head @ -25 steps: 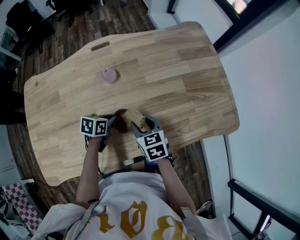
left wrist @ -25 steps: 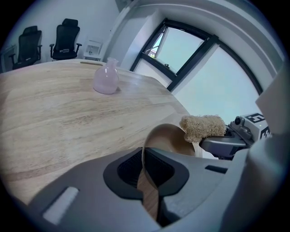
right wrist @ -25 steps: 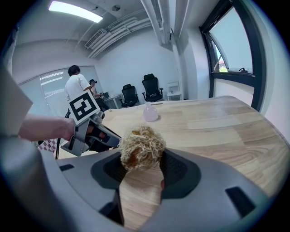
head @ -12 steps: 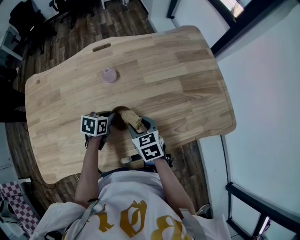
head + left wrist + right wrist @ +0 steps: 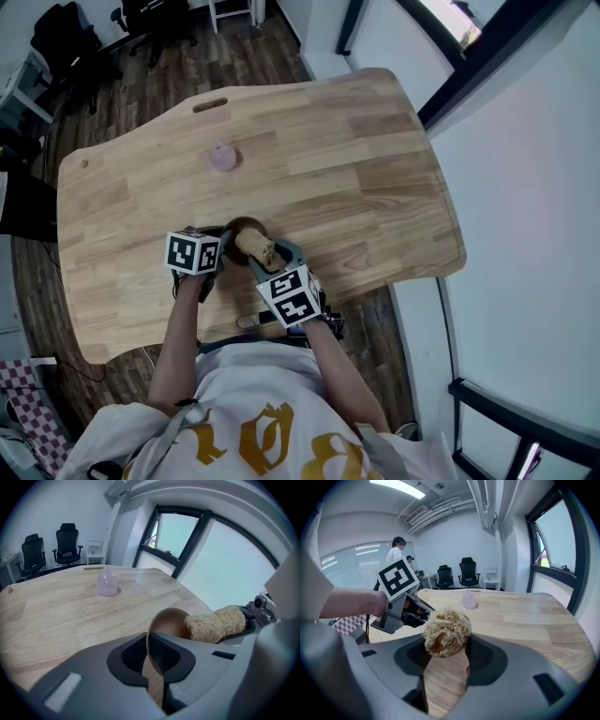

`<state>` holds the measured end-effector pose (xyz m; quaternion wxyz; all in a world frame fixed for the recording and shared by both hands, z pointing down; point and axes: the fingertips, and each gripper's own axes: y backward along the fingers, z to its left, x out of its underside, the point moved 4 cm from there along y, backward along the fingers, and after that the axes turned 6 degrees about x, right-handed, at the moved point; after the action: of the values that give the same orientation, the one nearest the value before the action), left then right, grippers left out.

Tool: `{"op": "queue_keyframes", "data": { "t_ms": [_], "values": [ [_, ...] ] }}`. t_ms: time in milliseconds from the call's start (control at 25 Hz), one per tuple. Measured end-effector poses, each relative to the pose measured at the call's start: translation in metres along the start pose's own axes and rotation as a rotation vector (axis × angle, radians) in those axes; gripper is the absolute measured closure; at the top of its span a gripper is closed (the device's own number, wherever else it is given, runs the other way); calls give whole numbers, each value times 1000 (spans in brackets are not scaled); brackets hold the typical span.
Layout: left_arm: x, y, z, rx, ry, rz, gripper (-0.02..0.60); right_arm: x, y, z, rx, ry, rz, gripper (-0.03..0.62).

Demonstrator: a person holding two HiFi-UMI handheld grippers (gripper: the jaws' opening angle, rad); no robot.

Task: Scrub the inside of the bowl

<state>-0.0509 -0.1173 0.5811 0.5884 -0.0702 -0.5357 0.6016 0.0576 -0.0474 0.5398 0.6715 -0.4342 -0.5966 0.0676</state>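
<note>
A small brown bowl (image 5: 246, 228) is tilted on its side near the front edge of the wooden table (image 5: 356, 169). My left gripper (image 5: 223, 251) is shut on its rim; the rim (image 5: 149, 639) runs down between the jaws in the left gripper view. My right gripper (image 5: 274, 261) is shut on a straw-coloured loofah scrubber (image 5: 256, 247), whose far end (image 5: 213, 625) rests at the bowl's opening (image 5: 172, 624). In the right gripper view the scrubber (image 5: 446, 631) fills the gap between the jaws and hides most of the bowl.
A pink rounded object (image 5: 223, 157) sits on the table farther back, also seen as a pink object (image 5: 107, 584). The table has a cable slot (image 5: 210, 104) at its far edge. Office chairs (image 5: 461, 573) and a standing person (image 5: 396, 550) are beyond the table.
My right gripper has moved the scrubber a little leftward, up to the bowl's opening. The left gripper keeps hold of the bowl's rim. The head view has shifted slightly.
</note>
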Motion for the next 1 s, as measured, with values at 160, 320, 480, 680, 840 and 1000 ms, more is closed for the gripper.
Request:
{"op": "queue_keyframes", "data": {
  "t_ms": [160, 320, 480, 680, 840, 1000],
  "values": [
    [-3, 4, -10, 5, -13, -8, 567, 6, 0, -4, 44, 16, 62, 399],
    [0, 6, -17, 1, -22, -7, 566, 12, -4, -9, 58, 23, 125, 399],
    [4, 9, -22, 13, -19, -12, 566, 17, -8, -10, 95, 79, 180, 399],
    [14, 7, -30, 72, 67, 17, 560, 30, -9, -10, 129, 159, 262, 399],
    [16, 6, -32, 65, 61, 27, 555, 37, -13, -9, 155, 277, 324, 399],
    [21, 4, -35, 76, 81, 51, 540, 46, -19, -6, 163, 330, 380, 399]
  ]
}}
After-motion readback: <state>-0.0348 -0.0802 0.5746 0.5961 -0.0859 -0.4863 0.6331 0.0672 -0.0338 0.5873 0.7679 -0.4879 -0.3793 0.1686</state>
